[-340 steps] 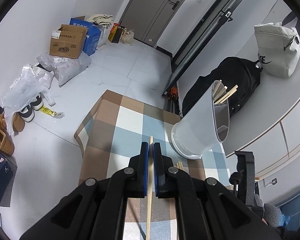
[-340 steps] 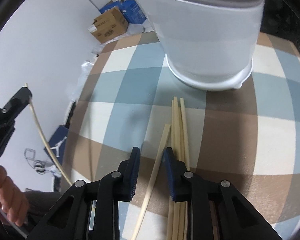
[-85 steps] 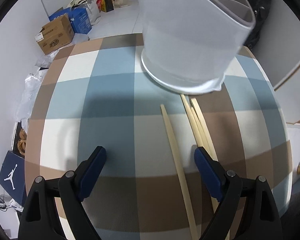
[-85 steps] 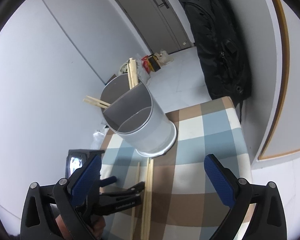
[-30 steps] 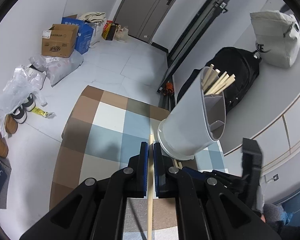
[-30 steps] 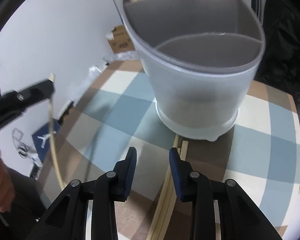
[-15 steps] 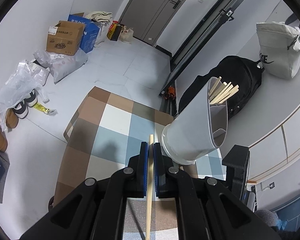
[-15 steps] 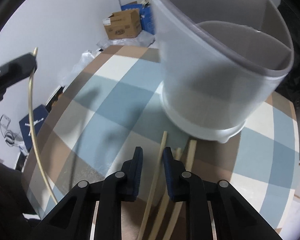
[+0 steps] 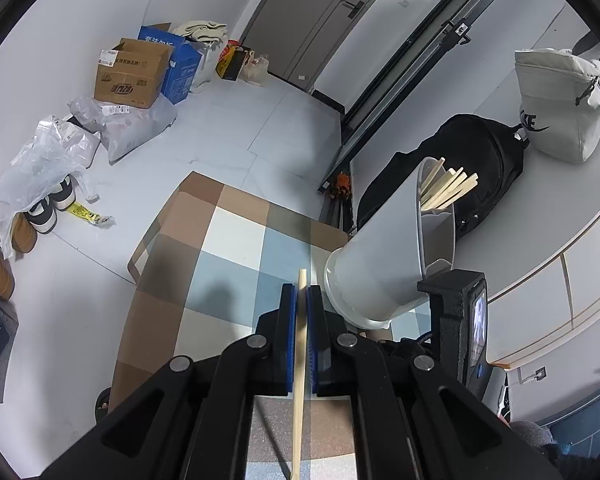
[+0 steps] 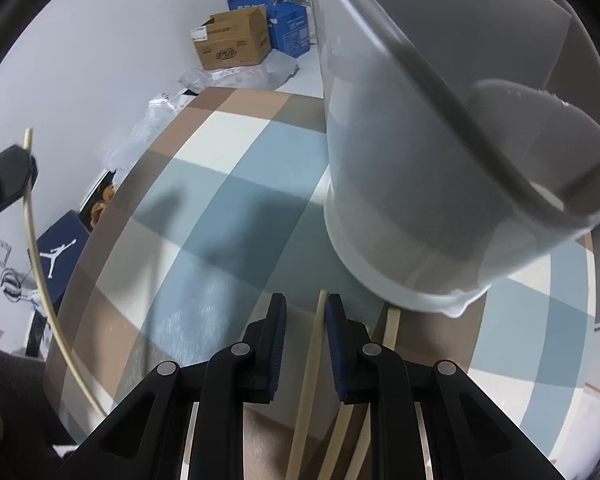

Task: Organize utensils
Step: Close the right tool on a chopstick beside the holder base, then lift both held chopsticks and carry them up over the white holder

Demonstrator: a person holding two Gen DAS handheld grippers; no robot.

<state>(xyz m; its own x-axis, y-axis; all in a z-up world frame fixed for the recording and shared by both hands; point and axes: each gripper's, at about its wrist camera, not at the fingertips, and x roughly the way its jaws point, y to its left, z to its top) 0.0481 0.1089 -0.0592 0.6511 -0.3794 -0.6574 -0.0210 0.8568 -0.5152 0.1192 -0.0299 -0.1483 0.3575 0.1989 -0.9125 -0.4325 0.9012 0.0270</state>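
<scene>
Entry: utensil sorting, chopsticks into holder.

Change noted: the right gripper (image 10: 305,334) has dropped low over the table and its jaws have just been narrowing; a loose chopstick (image 10: 309,372) now lies between the blue pads, with a slim gap showing on the left side, so a firm pinch cannot be confirmed. A second ago the jaws stood wider and higher, facing the holder's mouth. Judged meaning: the next pickup is under way, not yet secured.

Left gripper (image 9: 302,334): jaws fully closed on a single chopstick (image 9: 299,380), held aloft, its tip pointing toward the holder; little change over the last second. In the right wrist view this held stick arcs at the far left edge.

Utensil holder (image 9: 384,264): pale grey, divided into compartments, standing on the table to the right. A bunch of chopsticks (image 9: 448,190) already stands in its far compartment; the near compartment appears empty.

Remaining loose chopsticks (image 10: 390,330): at least two more, lying just beside the holder's base, near side.

Surface: checked tablecloth (image 9: 220,248), brown, blue and cream squares; flat.

Room: pale tiled floor; cardboard box (image 9: 130,74) and blue box against the far left wall; plastic bags and shoes at left; black backpack (image 9: 460,160) and white bag (image 9: 560,108) at right; grey door at far end.
</scene>
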